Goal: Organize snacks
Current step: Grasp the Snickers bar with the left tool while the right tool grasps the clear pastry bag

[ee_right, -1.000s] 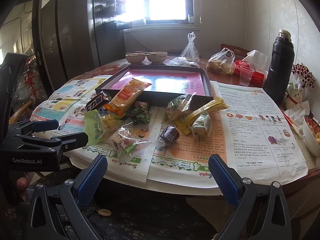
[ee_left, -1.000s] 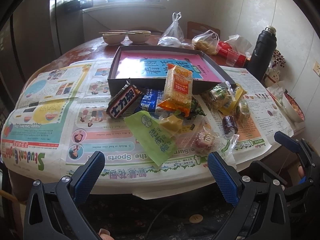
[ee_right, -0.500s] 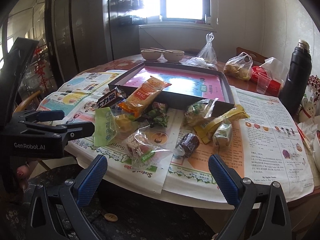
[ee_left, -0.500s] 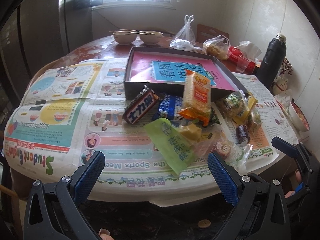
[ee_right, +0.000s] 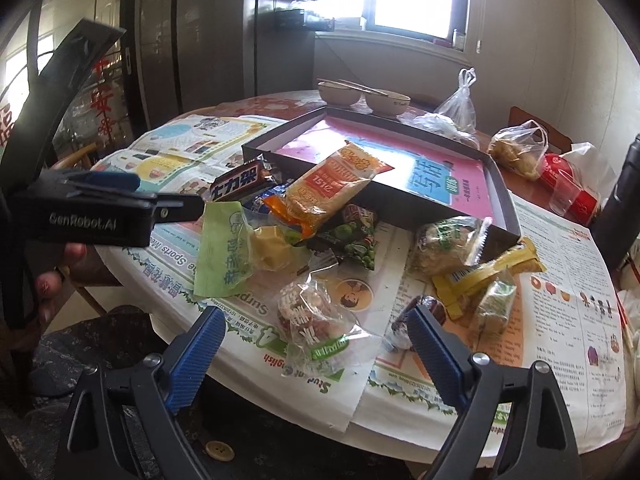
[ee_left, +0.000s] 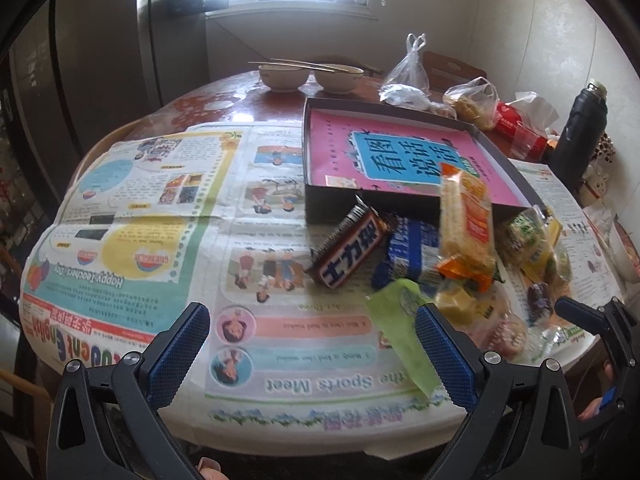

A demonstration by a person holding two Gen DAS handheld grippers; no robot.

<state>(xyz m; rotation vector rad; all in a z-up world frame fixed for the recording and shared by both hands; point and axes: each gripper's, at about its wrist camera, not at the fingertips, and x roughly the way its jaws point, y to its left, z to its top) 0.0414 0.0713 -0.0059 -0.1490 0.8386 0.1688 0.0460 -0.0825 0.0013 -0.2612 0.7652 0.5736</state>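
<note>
At the near edge of the desk, both sets of tongs are hovering with their jaws wide apart and nothing between them. The left tongs are hanging over the newspaper that is covering the desk, probably to protect the wood. The right tongs are pointing at a clear-wrapped snack that is lying closest to the edge, so it looks like the easiest first pick.

Just beyond, the snacks are sitting in a loose pile toward the near right part of the desk. A pale green packet is lying flat beside a yellow wrapped cube, and a small dark candy is resting near a yellow wrapper and a greenish packet. Further in, a brown chocolate bar and a blue packet are lying side by side, while an orange cracker pack is leaning tilted on the front wall of the box.

Behind the pile, the shallow dark box with a pink lining is sitting open and holding no snacks, which suggests it is meant to receive them; by that judgement the sorting is not yet begun.

Toward the far edge, two bowls with chopsticks across them, some plastic bags and a black flask are standing well apart from the snacks.
</note>
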